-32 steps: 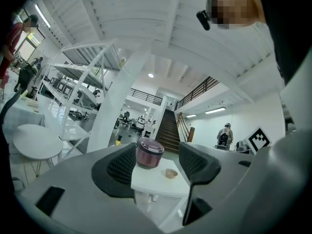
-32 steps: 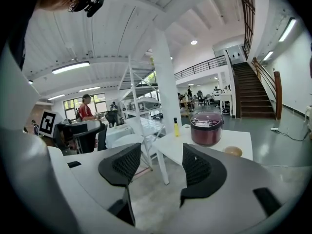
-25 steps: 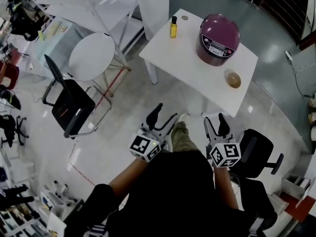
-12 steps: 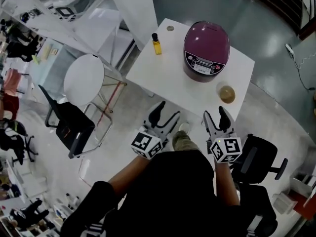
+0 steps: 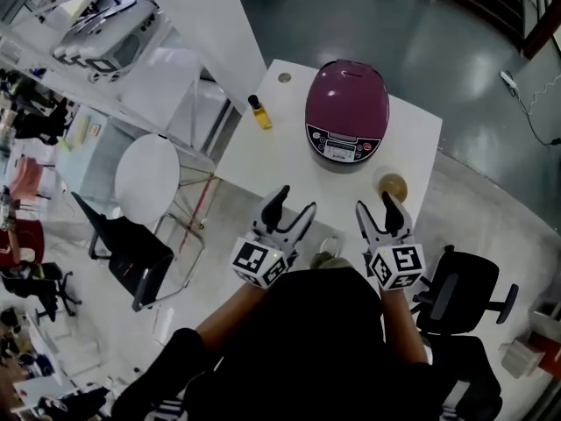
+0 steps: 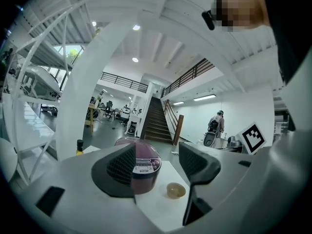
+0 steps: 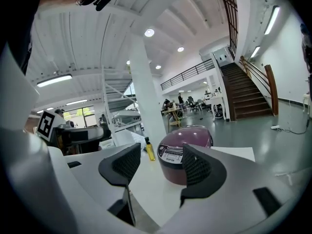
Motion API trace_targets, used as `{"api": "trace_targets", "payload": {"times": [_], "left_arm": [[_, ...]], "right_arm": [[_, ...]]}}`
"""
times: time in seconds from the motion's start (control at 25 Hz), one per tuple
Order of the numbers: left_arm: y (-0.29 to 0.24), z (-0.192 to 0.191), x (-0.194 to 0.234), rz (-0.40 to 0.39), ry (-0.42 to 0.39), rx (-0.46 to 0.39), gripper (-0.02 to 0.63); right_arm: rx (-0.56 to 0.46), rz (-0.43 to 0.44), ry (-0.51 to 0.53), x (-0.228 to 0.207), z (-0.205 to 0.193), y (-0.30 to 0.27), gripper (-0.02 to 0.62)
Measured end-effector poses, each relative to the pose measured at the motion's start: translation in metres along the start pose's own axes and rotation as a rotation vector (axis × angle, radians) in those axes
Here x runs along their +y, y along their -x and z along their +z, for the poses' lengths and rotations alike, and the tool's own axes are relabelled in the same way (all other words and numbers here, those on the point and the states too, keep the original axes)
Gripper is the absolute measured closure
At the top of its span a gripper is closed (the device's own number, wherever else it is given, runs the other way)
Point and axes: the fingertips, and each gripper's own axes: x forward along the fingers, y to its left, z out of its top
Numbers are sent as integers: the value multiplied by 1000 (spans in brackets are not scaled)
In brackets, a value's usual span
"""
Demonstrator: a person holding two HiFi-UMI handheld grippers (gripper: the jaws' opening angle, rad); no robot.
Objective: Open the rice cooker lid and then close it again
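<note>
**A:** Big white bench, purple rice cooker sitting on it, lid down. The left hand-held gripper and right hand-held gripper both hang well short of the cooker, jaws spread, holding nothing.

**B:** Yeah, nothing started imo. Watch the yellow bottle left of the cooker and the little bowl near its front-right. A sloppy reach for the lid could knock either over, bowl first.
</note>
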Motion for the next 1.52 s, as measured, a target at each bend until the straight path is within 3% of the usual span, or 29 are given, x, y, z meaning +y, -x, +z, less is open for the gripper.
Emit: {"api": "trace_targets", "payload": {"times": [0.6, 1.16, 1.36, 1.52], "left_arm": [[-34, 5, 41, 6, 25, 7, 353], [-80, 17, 74, -181, 43, 40, 353], [-89, 20, 81, -211, 39, 27, 353], [-94, 24, 91, -231, 42, 15, 353]], "right_arm": [[26, 7, 24, -17, 22, -51, 359], [76, -83, 18, -9, 29, -109, 364], [119, -102, 53, -12, 20, -121, 554], [129, -117, 52, -17, 16, -139, 592]]}}
